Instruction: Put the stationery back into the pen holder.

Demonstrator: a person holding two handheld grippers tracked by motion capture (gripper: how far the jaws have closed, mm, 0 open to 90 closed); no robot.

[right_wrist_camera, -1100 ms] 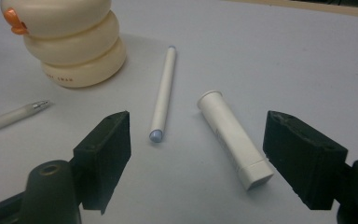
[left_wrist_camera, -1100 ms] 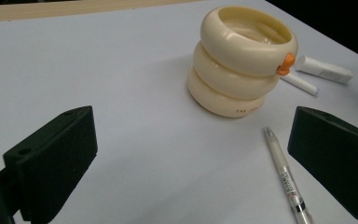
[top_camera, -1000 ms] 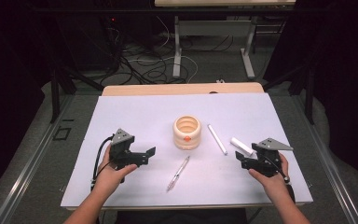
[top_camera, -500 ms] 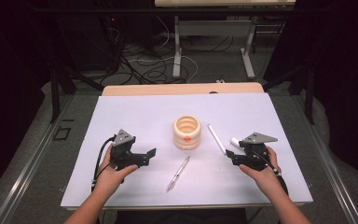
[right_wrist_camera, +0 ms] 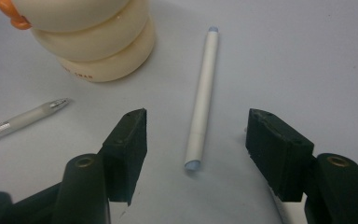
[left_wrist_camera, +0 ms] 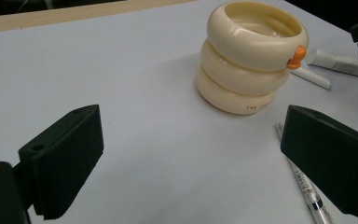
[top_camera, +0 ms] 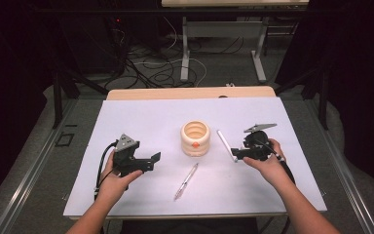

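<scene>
A cream ringed holder [top_camera: 195,138] with an orange knob stands upright mid-table; it is also seen as the holder [left_wrist_camera: 249,56] and the holder [right_wrist_camera: 93,37]. A white pen [top_camera: 226,145] lies just right of it, and its near end sits between the open jaws of my right gripper [top_camera: 237,155], without touching them, as the white pen [right_wrist_camera: 202,95] shows. A clear pen [top_camera: 186,181] lies in front of the holder. My left gripper [top_camera: 153,161] is open and empty, left of the holder, with the clear pen [left_wrist_camera: 303,184] by its right jaw.
The white sheet [top_camera: 141,114] covers the table, with a wooden strip [top_camera: 190,93] at its far edge. Beyond the table are cables and desk legs on the floor. Bare sheet lies at the far left and the far right.
My right gripper has moved left toward the white pen, whose near end now lies between its jaws. The left gripper has stayed put.
</scene>
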